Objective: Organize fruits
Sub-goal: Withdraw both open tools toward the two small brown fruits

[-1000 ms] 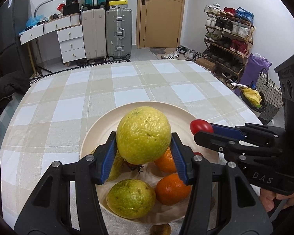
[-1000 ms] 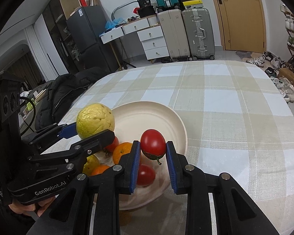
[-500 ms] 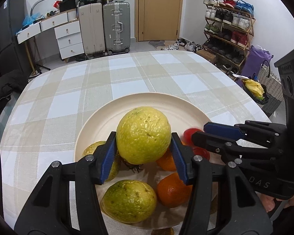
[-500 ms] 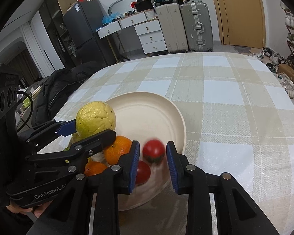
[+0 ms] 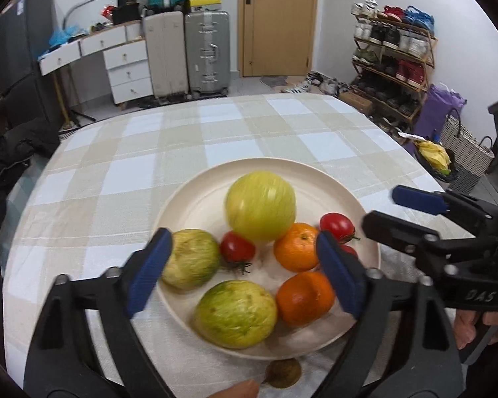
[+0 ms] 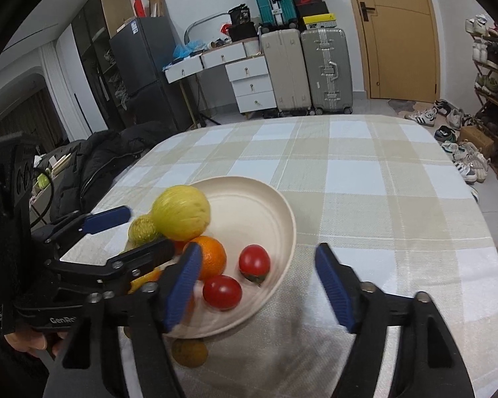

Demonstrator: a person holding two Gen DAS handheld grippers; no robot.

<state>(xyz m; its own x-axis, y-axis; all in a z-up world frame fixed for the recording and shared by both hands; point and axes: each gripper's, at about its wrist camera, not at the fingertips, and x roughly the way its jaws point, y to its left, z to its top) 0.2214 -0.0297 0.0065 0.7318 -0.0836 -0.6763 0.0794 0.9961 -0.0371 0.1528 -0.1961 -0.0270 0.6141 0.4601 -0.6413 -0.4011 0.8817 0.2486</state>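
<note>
Above the cream plate [image 5: 196,195] on the tabletop [image 5: 123,152], both left tongs [image 5: 245,275] and right tongs [image 6: 259,287] are opening wide, nothing gripped; a yellow-green citrus [image 5: 260,210] sits blurred among the plate's fruit.

A table [image 5: 235,132] under a beige-and-white checked cloth [image 6: 365,172] carries a cream plate [image 5: 315,179] — just ahead of and below both pairs of jaws. A small brownish fruit [image 6: 189,353] lies on the cloth against the plate's near rim — beneath the jaws.
</note>
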